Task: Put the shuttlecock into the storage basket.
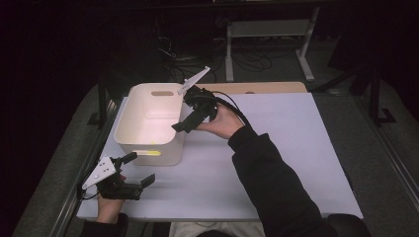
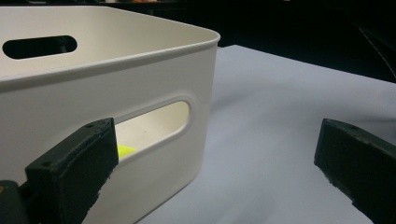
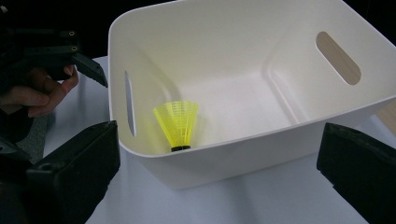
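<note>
Forearm in a black sleeve [image 1: 276, 182] sat nearest the high camera, running from 6 o'clock up to the right gripper [image 1: 185, 121] at the bin's 3 o'clock rim. Table [image 1: 276, 148], white-topped, was the biggest thing, then the white bin [image 1: 148, 143] at its 10 o'clock end, long axis running 12 to 6 in the high view. Right gripper's jaws were spread wide with nothing between them, tips angled down into the bin from over the rim. Left gripper [image 1: 136, 170] rested at 7 o'clock off the bin's near wall, jaws also apart and empty, one tip just beside the handle slot [image 2: 154, 123].

Smallest item: yellow shuttlecock [image 3: 177, 123], standing cork-down, skirt up, on the bin floor hard against the near wall by that slot. From the right gripper view it lay at 11 o'clock between the jaws, axis upright. High view showed just a yellow streak through the slot, so whether it touches the wall I can't confirm.

Judgement: right hand was the one over the bin; shuttlecock looked deposited, next move likely a withdrawal.
</note>
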Motion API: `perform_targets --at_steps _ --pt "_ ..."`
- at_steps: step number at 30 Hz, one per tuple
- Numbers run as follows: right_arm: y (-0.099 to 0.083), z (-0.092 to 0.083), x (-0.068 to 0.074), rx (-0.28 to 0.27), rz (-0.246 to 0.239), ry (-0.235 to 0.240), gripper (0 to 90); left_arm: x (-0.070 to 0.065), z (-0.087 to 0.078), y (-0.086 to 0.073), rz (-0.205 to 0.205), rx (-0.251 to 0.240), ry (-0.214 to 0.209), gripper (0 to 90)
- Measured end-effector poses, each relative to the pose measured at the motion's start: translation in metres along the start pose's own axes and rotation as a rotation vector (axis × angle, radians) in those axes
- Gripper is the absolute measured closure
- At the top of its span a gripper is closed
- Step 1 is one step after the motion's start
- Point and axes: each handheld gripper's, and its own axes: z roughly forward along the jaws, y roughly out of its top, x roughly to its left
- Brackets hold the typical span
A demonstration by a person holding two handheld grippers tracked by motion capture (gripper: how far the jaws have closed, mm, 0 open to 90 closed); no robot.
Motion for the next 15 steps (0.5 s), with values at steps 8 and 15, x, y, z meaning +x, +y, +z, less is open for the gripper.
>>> perform_targets --at_steps 8,15 --pt "-0.006 -0.007 -0.001 -0.009 0.004 -0.007 0.0 0.0 0.0 0.0 -0.002 0.001 0.0 0.0" --pt "-0.017 -0.013 -0.006 -0.011 0.019 -0.014 0.0 0.0 0.0 0.0 -0.001 0.002 0.001 0.0"
